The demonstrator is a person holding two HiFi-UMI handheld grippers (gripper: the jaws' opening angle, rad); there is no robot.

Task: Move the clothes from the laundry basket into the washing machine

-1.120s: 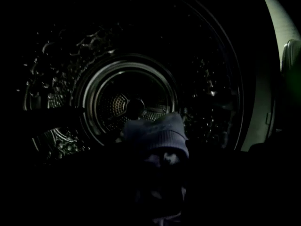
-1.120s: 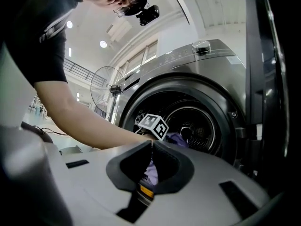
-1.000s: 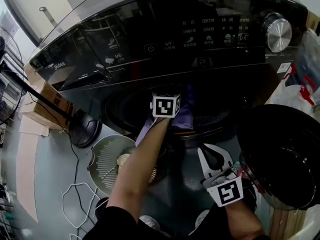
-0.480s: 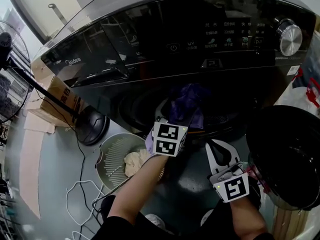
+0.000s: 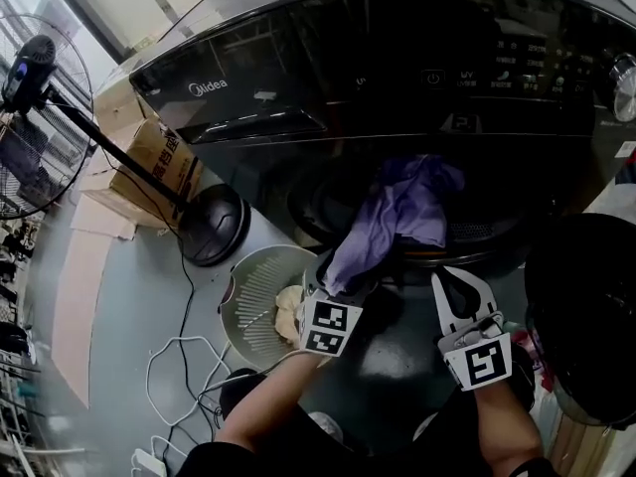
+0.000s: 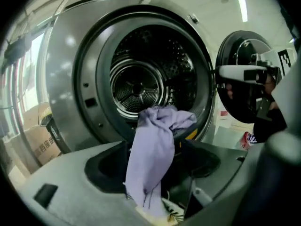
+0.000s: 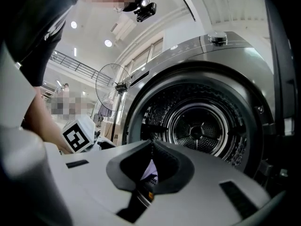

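While the left gripper [image 6: 155,149] hangs near the laundry basket [image 5: 250,301], its jaws clamped, as far as I can judge, on the tail of the purple garment [image 5: 407,202], the cloth runs up to the washing machine [image 5: 328,87]; its far end lies only just over the lip of the drum [image 6: 138,86]; any pull toward the basket could drag it out; letting go here could drop it to the floor [image 5: 99,296]; the right gripper [image 7: 150,145], pads together, hangs beside the open door [image 5: 586,306].
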